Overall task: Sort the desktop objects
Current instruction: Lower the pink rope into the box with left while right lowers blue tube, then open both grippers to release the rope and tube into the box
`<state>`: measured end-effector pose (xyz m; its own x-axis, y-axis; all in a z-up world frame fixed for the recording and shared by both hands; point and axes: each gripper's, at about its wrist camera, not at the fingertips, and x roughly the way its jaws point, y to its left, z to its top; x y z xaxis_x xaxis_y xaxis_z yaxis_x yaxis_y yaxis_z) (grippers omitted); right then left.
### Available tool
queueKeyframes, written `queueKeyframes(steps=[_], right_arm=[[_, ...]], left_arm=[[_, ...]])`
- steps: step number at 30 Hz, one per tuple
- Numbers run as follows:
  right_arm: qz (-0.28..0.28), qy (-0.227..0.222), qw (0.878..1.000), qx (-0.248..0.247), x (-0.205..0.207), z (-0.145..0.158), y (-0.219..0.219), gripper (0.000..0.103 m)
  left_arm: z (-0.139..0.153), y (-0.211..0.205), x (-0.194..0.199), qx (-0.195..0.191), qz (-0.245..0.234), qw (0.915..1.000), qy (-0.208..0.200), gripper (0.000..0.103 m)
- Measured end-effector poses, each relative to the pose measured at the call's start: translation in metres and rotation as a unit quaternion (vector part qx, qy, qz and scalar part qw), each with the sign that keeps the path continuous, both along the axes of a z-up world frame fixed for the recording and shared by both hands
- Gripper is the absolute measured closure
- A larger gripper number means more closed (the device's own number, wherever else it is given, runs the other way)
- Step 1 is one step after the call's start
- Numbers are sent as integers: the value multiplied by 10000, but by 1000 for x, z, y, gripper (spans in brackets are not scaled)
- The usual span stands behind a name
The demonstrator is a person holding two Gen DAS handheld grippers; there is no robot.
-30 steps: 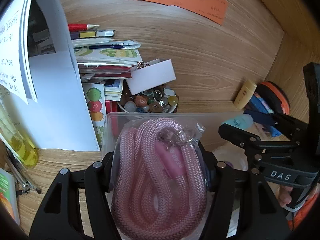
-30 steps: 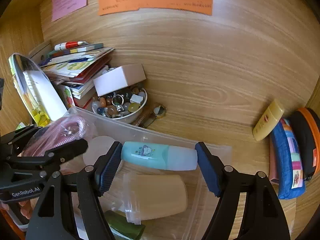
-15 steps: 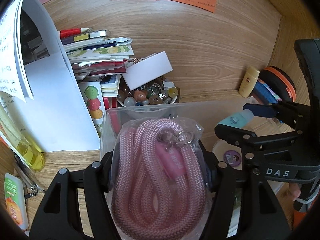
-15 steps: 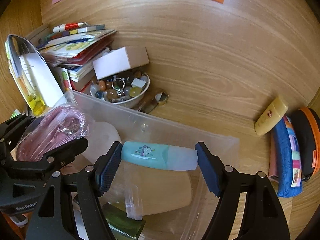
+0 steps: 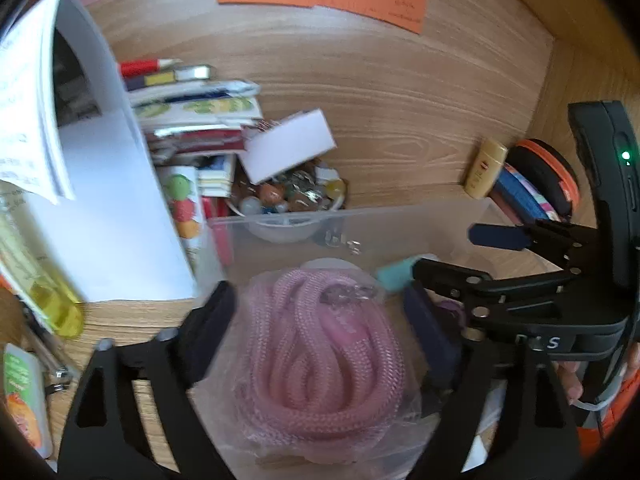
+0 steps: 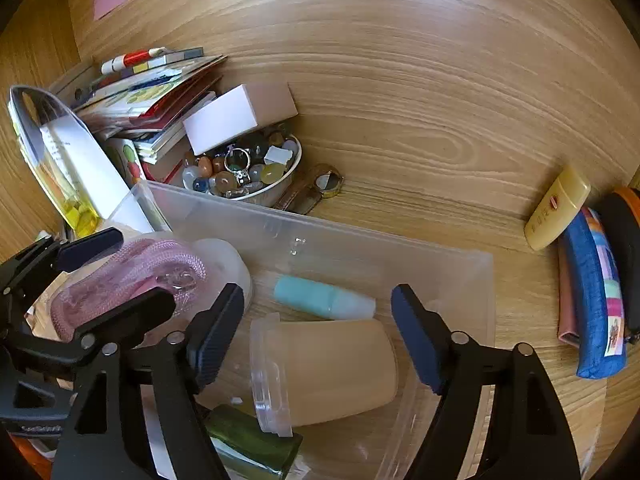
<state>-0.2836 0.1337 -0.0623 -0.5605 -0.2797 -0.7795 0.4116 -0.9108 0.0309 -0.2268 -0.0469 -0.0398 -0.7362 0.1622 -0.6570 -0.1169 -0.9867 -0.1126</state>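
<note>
Left wrist: our left gripper [image 5: 320,320] stands spread around bagged pink rope [image 5: 320,344], lower centre, over clear bin [image 5: 400,216]; soft, light, slippery film, so we'd pinch mid-coil | Right wrist: our right gripper [image 6: 318,332] spread, empty; teal tube [image 6: 324,302] lies in bin, centre.

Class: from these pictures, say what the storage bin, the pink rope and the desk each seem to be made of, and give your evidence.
Bin: probably plastic, frosted and see-through; the bowl shows through its wall.
Rope: seemingly braided textile cord with a woven surface, sealed in a thin clear bag that crinkles and shines.
Desk: wood or wood-look laminate, matte, with printed-looking grain rings; which one cannot be told.
</note>
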Motion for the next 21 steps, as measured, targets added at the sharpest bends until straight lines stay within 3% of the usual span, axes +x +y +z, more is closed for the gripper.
queueKeyframes(steps=[3,14,21], right_arm=[[-31,-2,9999,-113,1,2,2,23],[-135,499,9985,-161,15,31,13,22],[-171,1117,9934,-190,52,63,31,11]], left_arm=[[6,-4,4,87,24,9999,105,9],[23,-19,18,586,25,9976,358,4],[34,-23,38,452,422,9966,553,2]])
